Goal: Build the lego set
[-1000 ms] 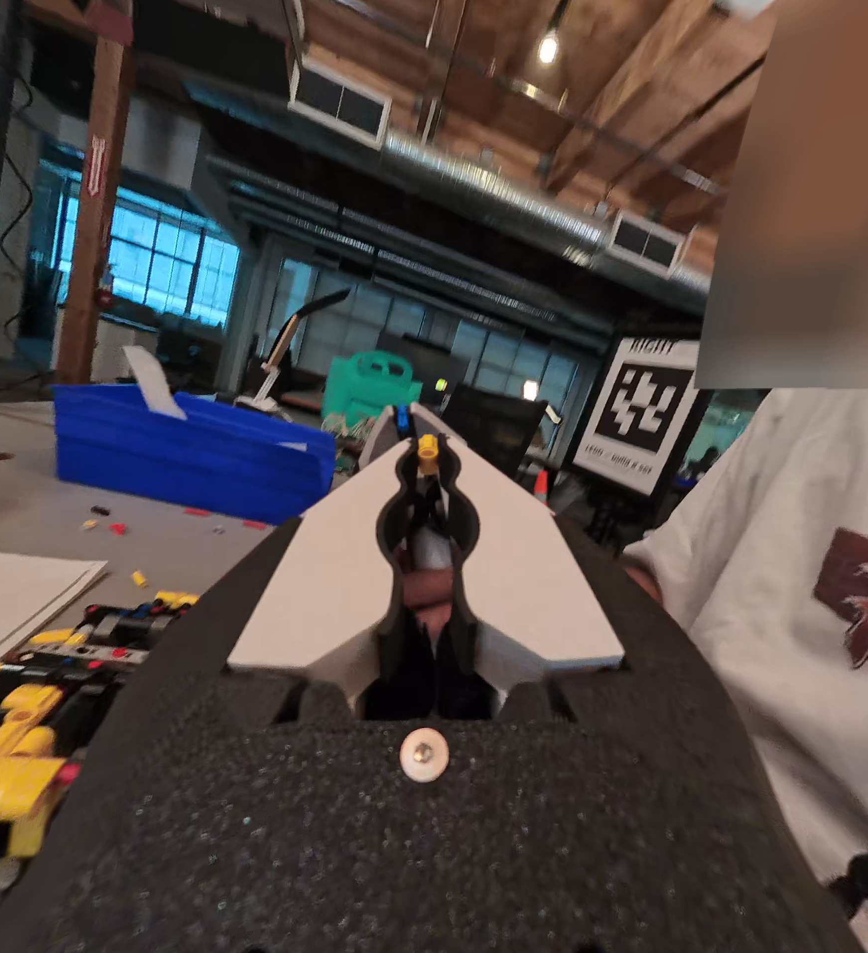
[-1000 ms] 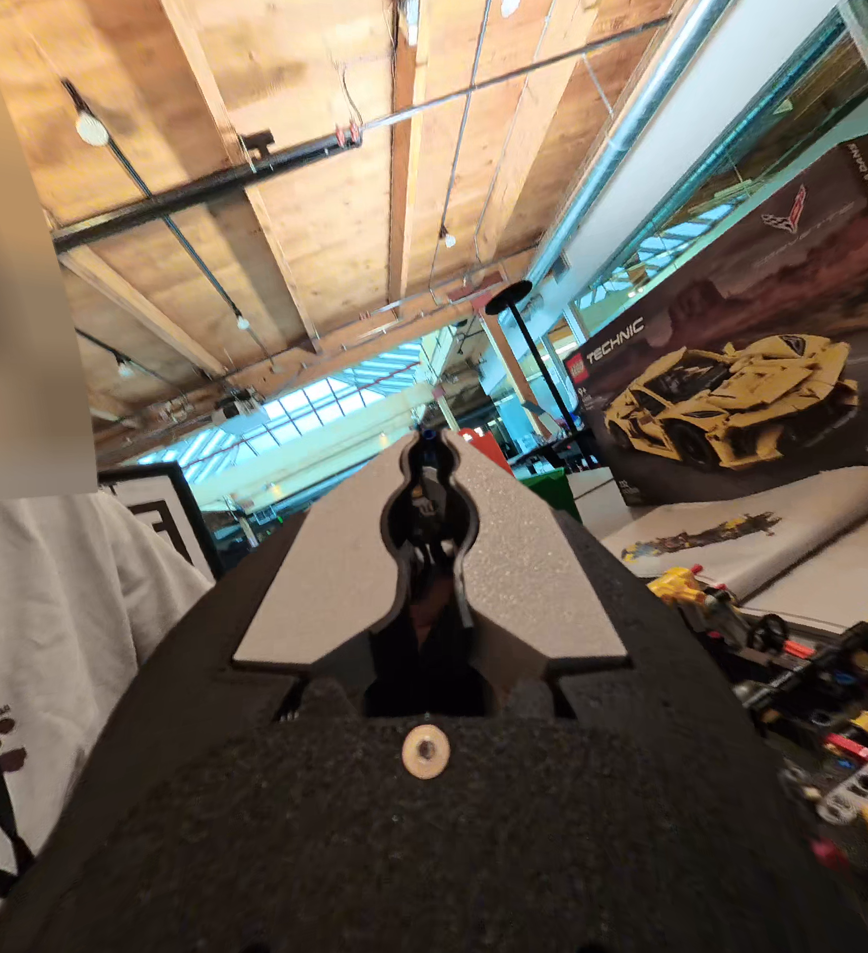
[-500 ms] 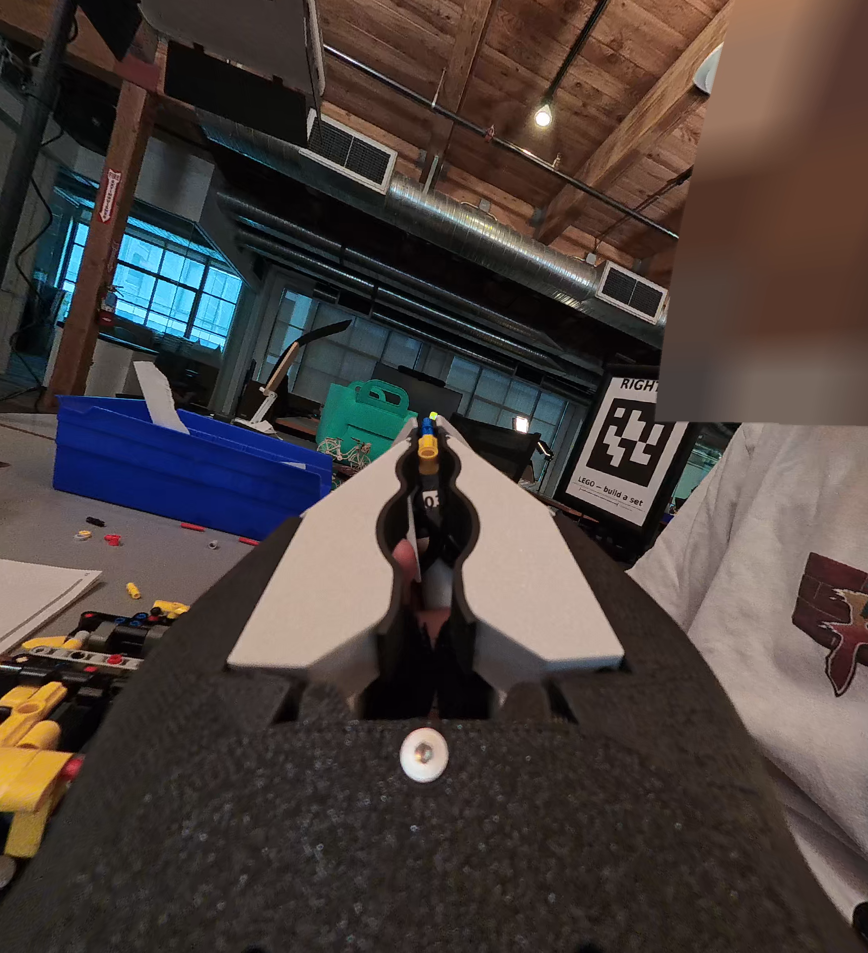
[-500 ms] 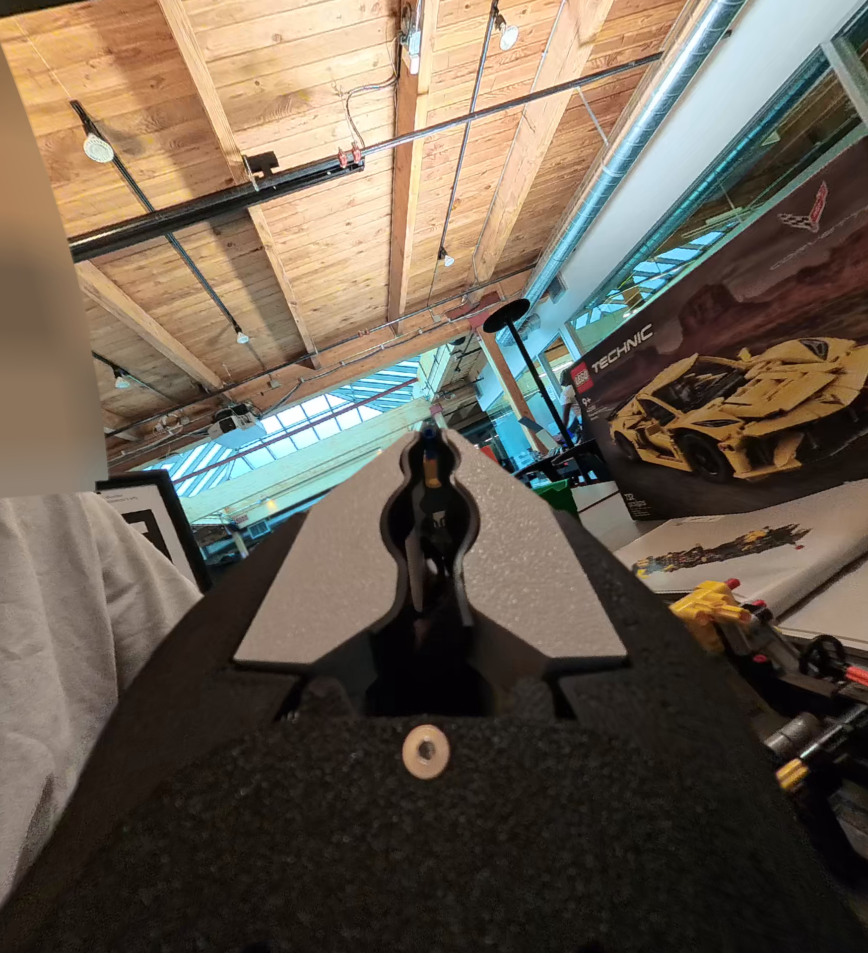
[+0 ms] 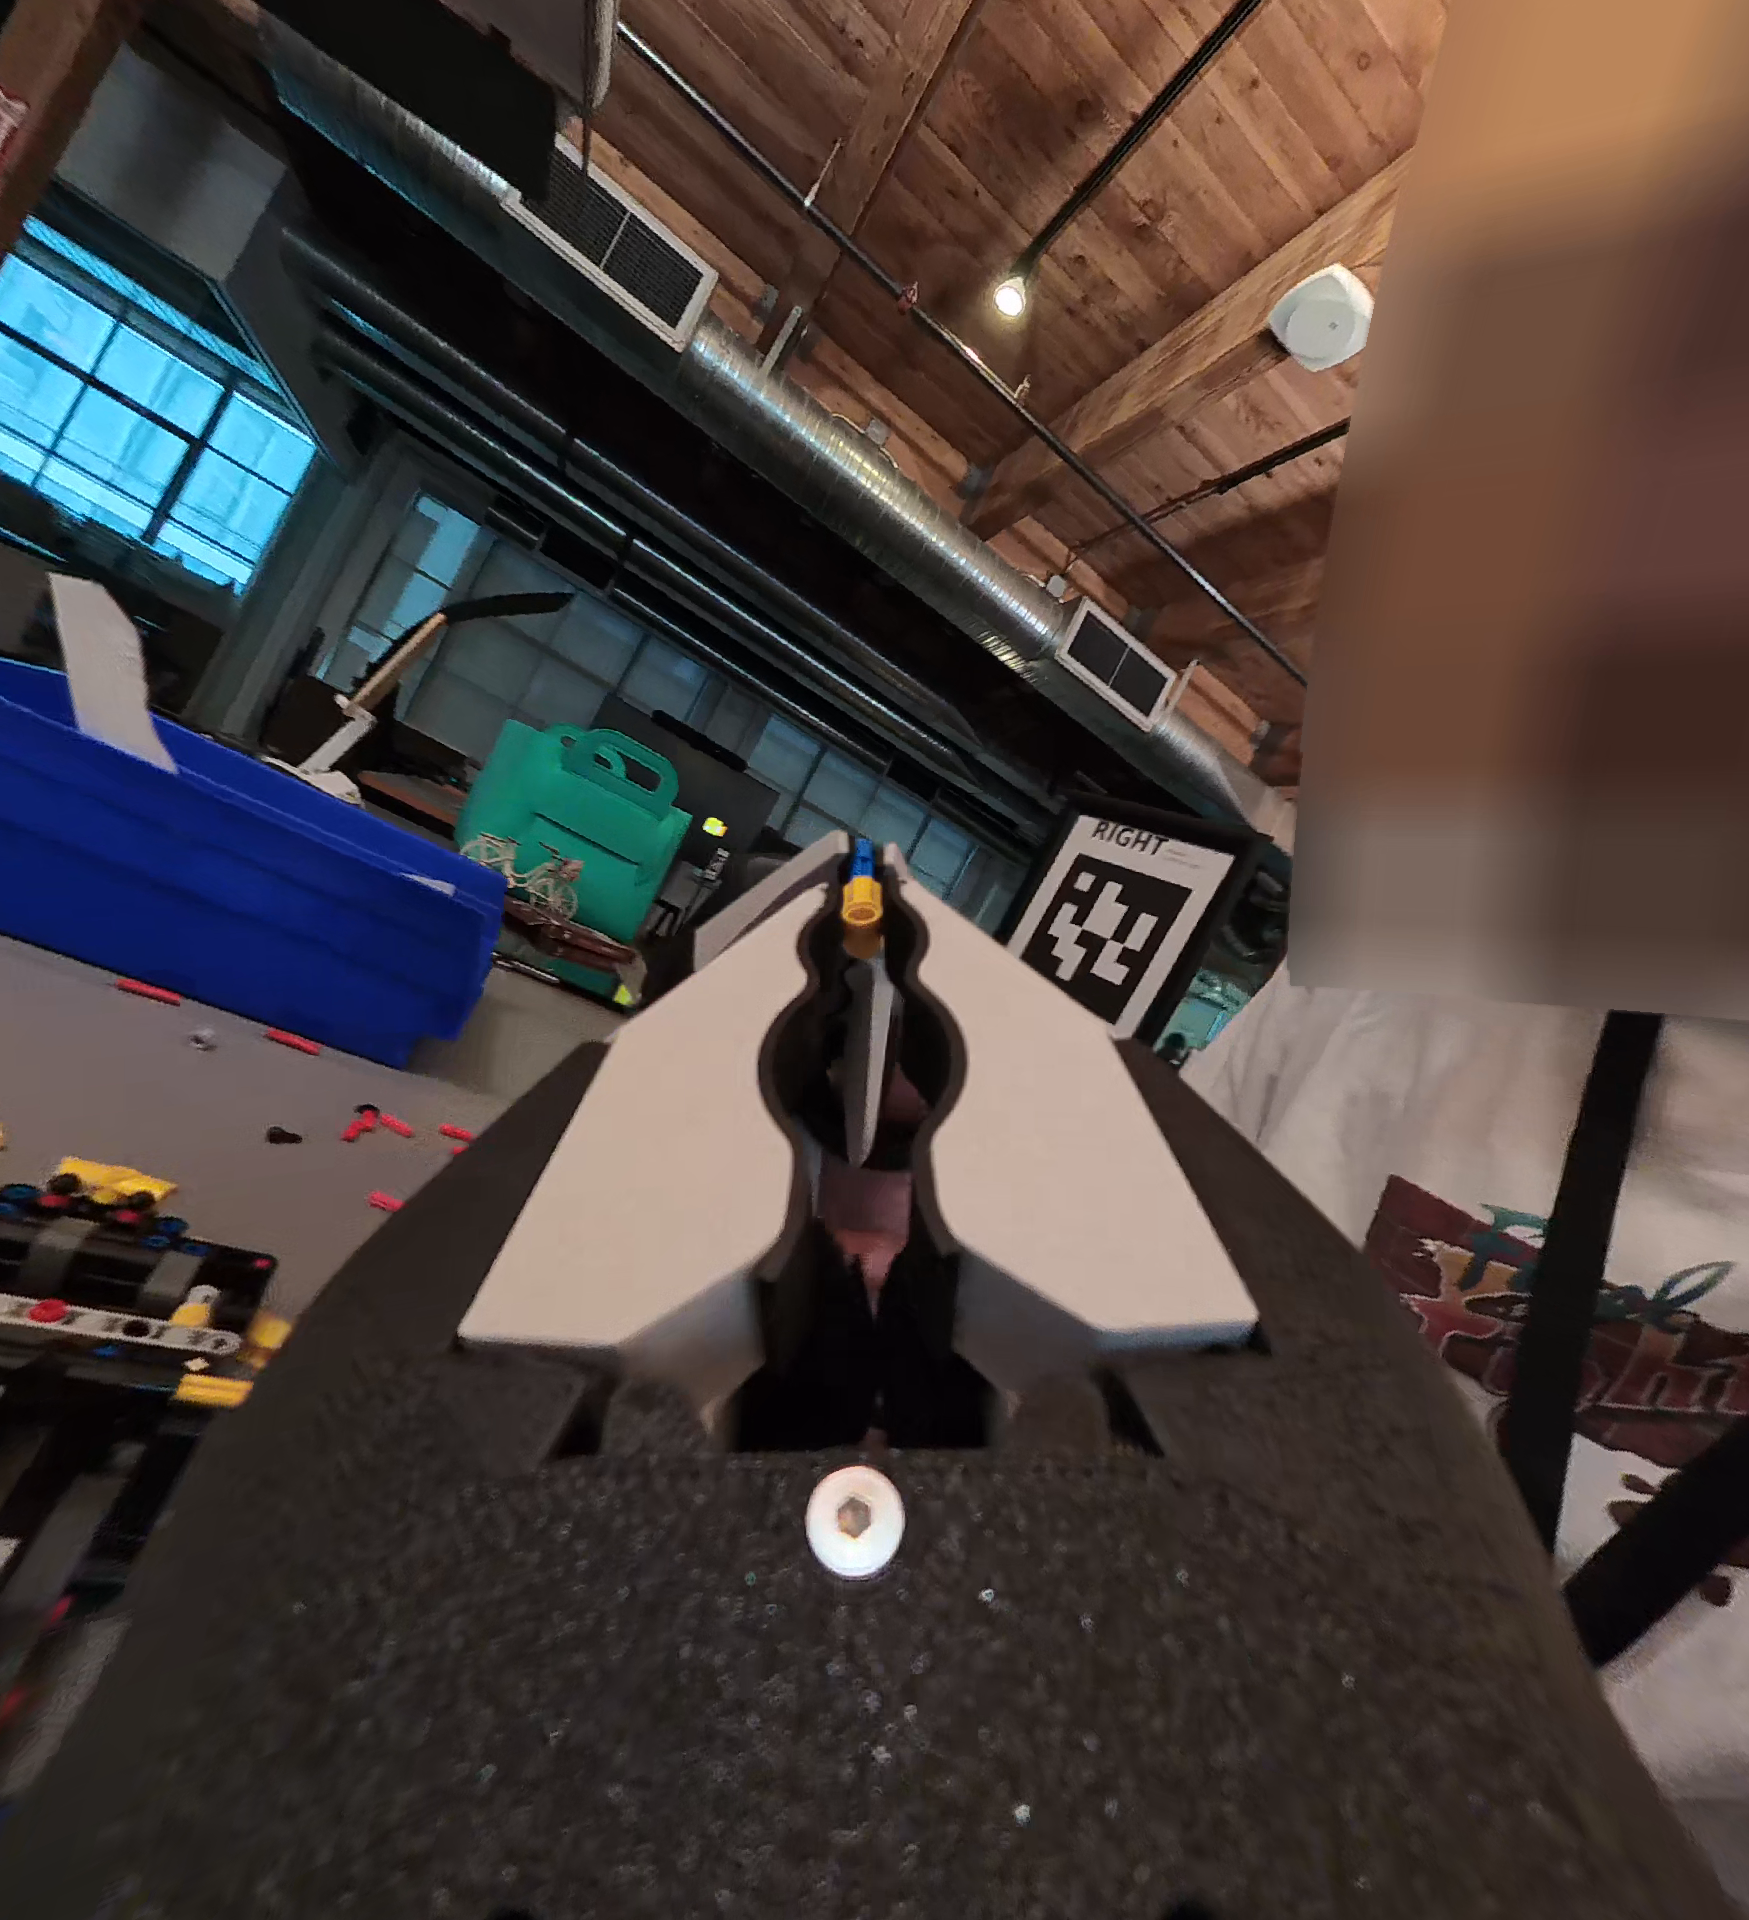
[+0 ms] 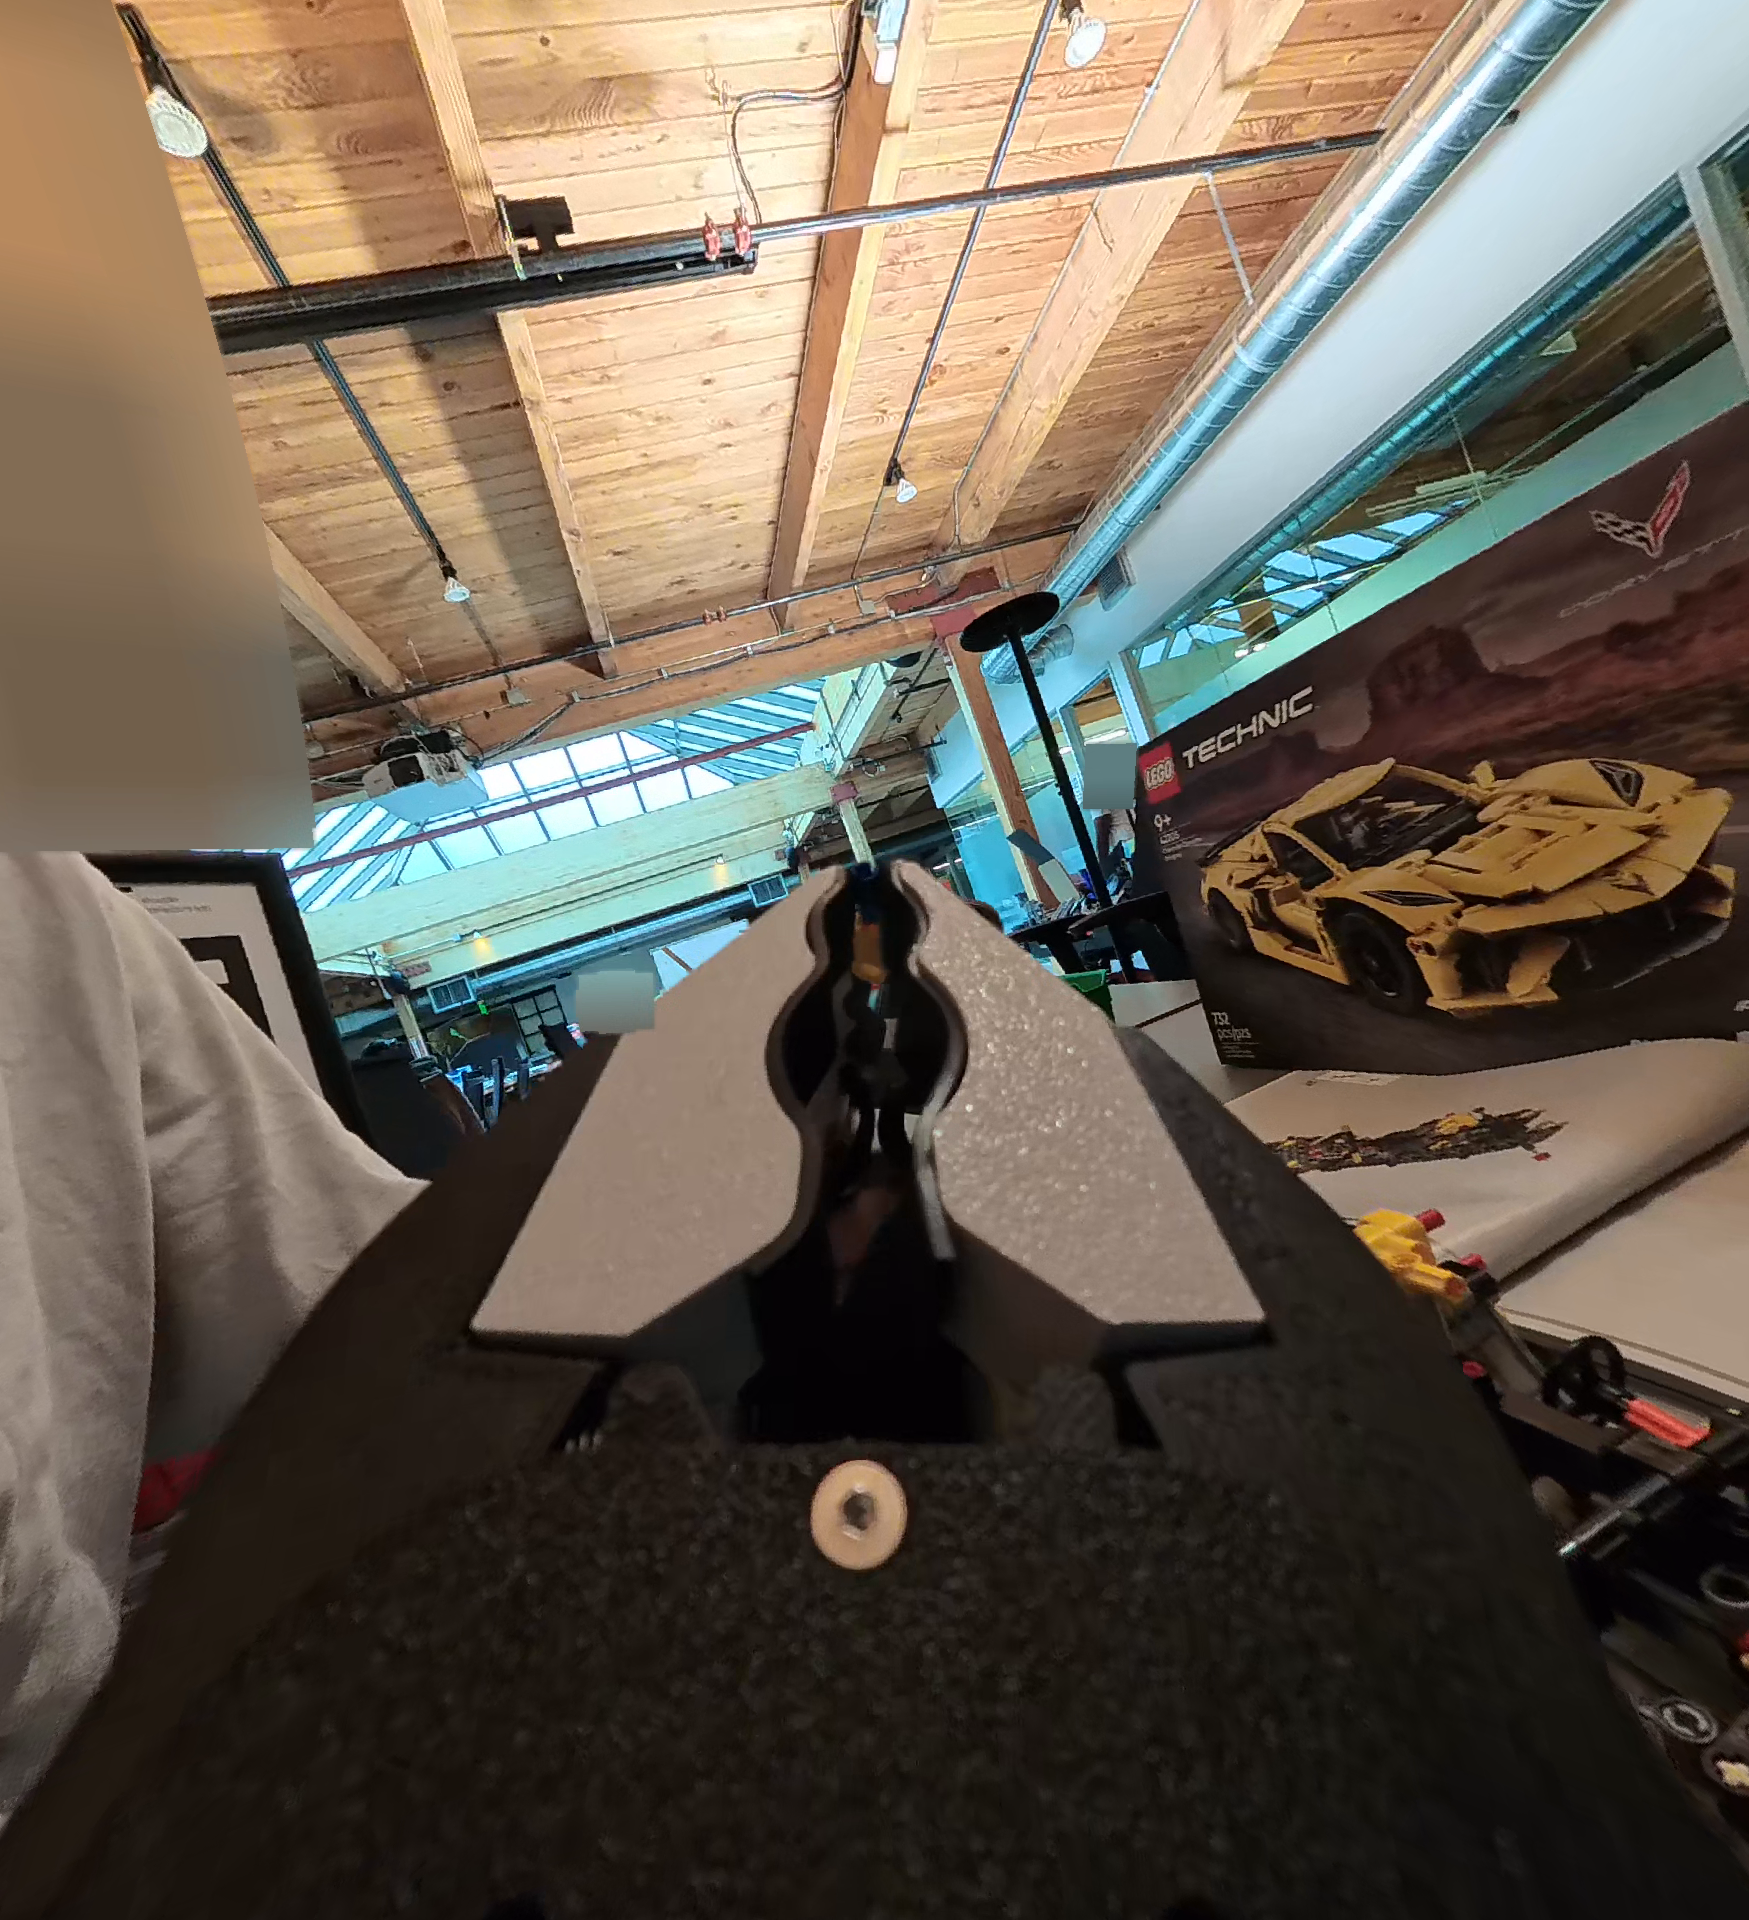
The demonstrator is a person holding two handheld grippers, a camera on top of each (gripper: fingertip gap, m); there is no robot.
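My left gripper point(image 5: 862, 868) is shut on a small yellow and blue pin piece point(image 5: 861, 902), held up in the air and pointed toward a person in a white shirt point(image 5: 1472, 1195). My right gripper point(image 6: 868, 896) is also shut, with a small yellow and blue piece point(image 6: 864, 961) between its fingers near the tips. Both grippers are raised above the table. The part-built black and yellow lego car point(image 5: 70, 1299) lies on the table at lower left in the left wrist view and at lower right in the right wrist view point(image 6: 1680, 1455).
A blue bin point(image 5: 174, 862) stands at the back left, with loose red and yellow pieces point(image 5: 371, 1127) scattered on the grey table point(image 5: 101, 1070). The set's box point(image 6: 1493, 852) and an open instruction booklet point(image 6: 1535, 1153) lie at right. A framed marker sign point(image 5: 1109, 925) stands behind.
Both grippers have tilted and shifted while staying shut. The left view has rolled and swung slightly left; the right view has dropped, showing more of the booklet and car.
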